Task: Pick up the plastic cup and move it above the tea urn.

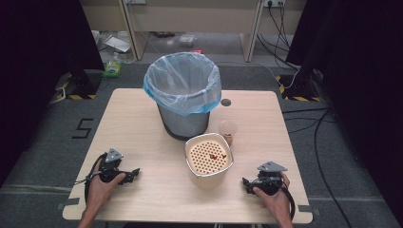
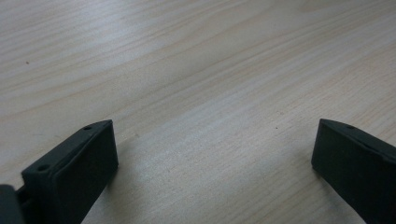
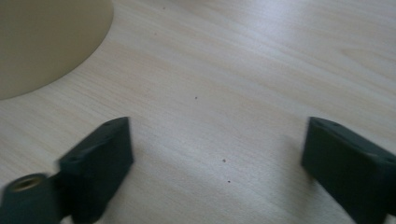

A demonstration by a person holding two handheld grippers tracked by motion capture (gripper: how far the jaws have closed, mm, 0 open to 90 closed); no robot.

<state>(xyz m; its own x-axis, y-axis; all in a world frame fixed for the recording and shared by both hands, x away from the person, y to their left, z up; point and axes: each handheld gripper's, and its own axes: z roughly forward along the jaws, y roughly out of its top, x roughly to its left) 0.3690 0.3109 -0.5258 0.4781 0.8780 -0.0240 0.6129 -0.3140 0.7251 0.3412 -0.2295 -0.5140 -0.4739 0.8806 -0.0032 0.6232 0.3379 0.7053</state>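
On table (image 1: 142, 137): bin (image 1: 183, 95), strainer pot (image 1: 208, 159).

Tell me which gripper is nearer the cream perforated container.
Right. The right gripper sits just off the container's near right side, jaws open on bare table. The left gripper rests farther off to the container's left, jaws also open.

One lined bin (image 1: 183, 95), one perforated cream container (image 1: 208, 159), one small cup (image 1: 227, 128), two grippers, left (image 1: 134, 173) and right (image 1: 245, 183), one table (image 1: 142, 137).
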